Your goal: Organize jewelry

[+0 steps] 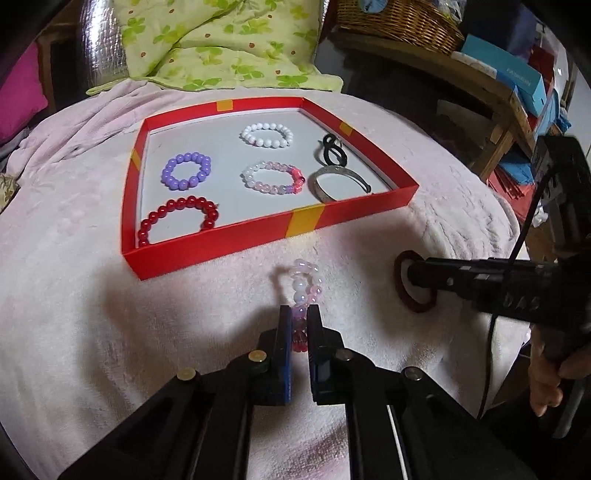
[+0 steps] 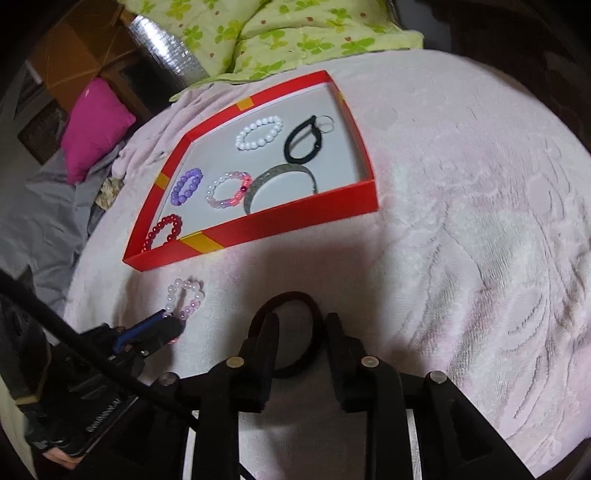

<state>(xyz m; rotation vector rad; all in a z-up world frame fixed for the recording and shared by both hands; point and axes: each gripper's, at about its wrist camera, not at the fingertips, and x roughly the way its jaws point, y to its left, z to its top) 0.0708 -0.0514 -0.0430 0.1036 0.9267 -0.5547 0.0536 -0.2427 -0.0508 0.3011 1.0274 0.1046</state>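
Observation:
A red tray [image 1: 221, 240] [image 2: 295, 221] on the pink blanket holds white [image 1: 266, 135], purple [image 1: 186, 171], red [image 1: 177, 218] and pink-white [image 1: 271, 177] bead bracelets, a silver bangle [image 1: 327, 181] and a black hair tie [image 1: 332, 149]. My left gripper [image 1: 299, 314] [image 2: 173, 325] is shut on a pink-white bead bracelet [image 1: 304, 284] [image 2: 184, 299], just in front of the tray. My right gripper [image 2: 301, 321] [image 1: 410, 273] is open around a dark red hair tie [image 2: 291, 299] [image 1: 400, 284] lying on the blanket.
A pink fleece blanket [image 2: 461, 240] covers the surface. A green patterned quilt [image 1: 221, 44] lies behind the tray. A magenta cushion [image 2: 96, 125] is at the far left. A wicker basket [image 1: 399, 22] and boxes [image 1: 517, 74] stand on a wooden shelf at the right.

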